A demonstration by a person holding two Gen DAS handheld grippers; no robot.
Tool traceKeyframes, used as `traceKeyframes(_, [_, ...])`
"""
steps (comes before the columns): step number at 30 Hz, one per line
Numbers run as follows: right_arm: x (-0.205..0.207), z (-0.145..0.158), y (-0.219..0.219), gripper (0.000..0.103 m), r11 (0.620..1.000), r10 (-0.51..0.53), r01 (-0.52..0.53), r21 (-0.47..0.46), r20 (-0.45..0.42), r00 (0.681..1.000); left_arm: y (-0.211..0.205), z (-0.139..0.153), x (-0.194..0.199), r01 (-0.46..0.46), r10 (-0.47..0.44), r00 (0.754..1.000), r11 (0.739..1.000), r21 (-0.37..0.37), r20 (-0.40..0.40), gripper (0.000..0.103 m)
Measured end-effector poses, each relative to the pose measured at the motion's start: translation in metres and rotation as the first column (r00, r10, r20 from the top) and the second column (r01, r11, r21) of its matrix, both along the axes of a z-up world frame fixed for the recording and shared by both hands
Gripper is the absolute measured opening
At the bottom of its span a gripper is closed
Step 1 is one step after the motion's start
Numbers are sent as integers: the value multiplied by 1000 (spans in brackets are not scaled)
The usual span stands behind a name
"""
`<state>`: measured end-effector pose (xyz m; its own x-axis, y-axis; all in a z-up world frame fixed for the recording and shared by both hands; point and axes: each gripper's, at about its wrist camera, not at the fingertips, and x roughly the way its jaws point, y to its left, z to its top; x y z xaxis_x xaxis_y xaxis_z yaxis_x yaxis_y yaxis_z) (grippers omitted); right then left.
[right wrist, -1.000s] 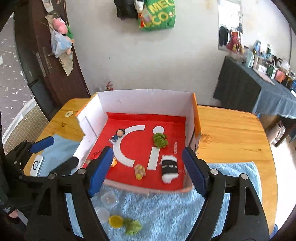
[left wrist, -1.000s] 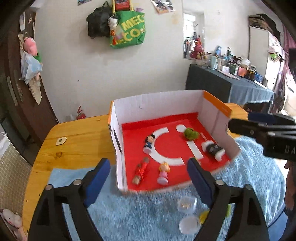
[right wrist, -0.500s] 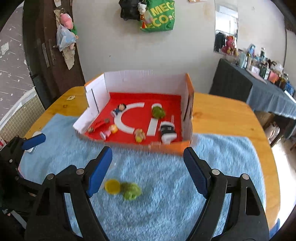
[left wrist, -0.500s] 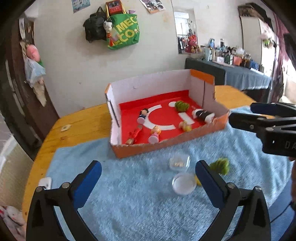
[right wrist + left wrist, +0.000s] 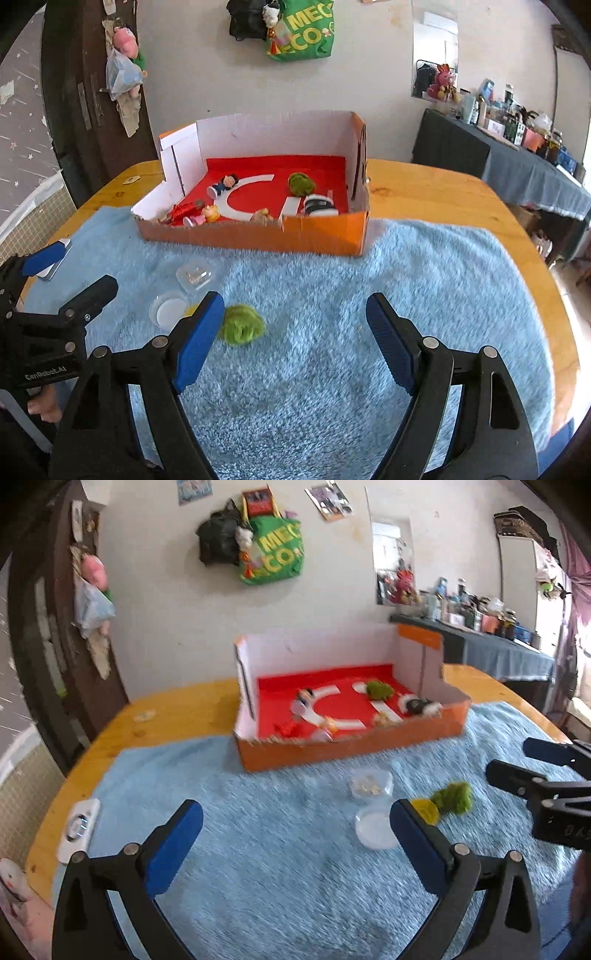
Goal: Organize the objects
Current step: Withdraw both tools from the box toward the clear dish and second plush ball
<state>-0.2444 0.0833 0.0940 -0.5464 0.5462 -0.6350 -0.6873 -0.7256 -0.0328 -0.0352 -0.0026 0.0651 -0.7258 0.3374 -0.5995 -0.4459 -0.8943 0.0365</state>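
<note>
Behind right fingers (image 5: pixel 197 341), yellow lid (image 5: pixel 190 311) mostly hidden, green toy (image 5: pixel 242 325) blurred

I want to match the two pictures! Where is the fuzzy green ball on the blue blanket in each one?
Left wrist view: the fuzzy green ball lies right of center, beside a yellow cap.
Right wrist view: it lies left of center, just right of the right gripper's left finger.
Shared landmark: the orange box stands behind it in both.
</note>
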Motion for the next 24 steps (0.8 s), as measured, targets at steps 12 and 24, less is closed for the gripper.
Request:
traceKeyframes(12, [-8, -23, -22, 79, 994, -6, 4, 109, 20, 1000, -3, -11, 17, -105, 105, 992, 994, -1, -73, 103])
traceKeyframes(24, [-23, -30, -23, 79, 990, -5, -7, 144, 85, 996, 9, -11, 9, -69, 62, 995, 994, -81, -80, 103])
